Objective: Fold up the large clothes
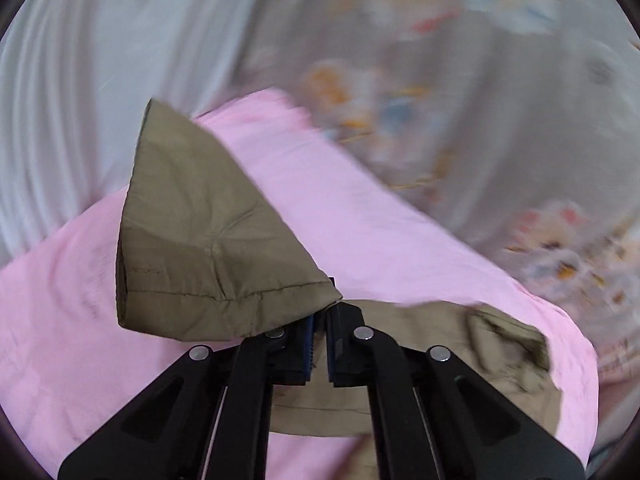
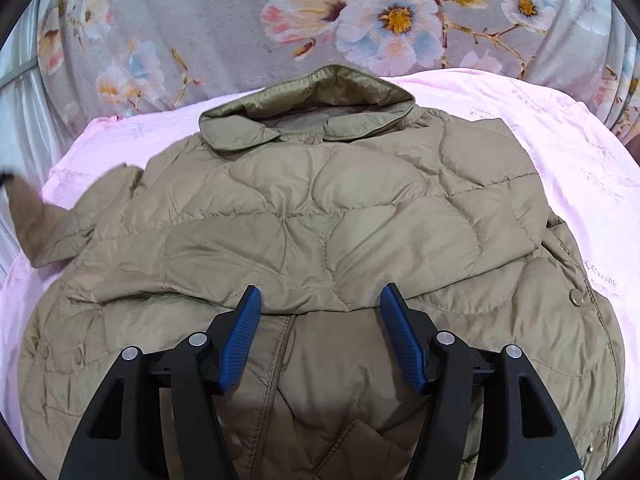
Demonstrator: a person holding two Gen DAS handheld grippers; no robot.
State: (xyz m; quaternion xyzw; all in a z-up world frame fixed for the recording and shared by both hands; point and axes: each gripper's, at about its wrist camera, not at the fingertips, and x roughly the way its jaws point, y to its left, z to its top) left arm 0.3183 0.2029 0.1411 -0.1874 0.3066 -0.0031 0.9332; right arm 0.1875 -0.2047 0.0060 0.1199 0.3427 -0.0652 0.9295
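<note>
A: Where does the olive quilted jacket (image 2: pixel 320 216) lie?
B: Spread on a pink sheet (image 2: pixel 580 152), collar away from the right claw (image 2: pixel 320 340), which hovers low over its lower half with fingers wide apart.
A: And the left claw (image 1: pixel 320 320)?
B: Pinched together on a hemmed corner of the jacket, held raised.
A: Around it?
B: A flowered grey blanket (image 2: pixel 224 20) beyond; white curtain (image 1: pixel 80 80) at left.

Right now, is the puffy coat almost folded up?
Not yet. One sleeve already lies folded across the coat on the pink sheet. The left tongs are pinching the other sleeve's cuff. The right tongs hang open above it. The body isn't folded.
</note>
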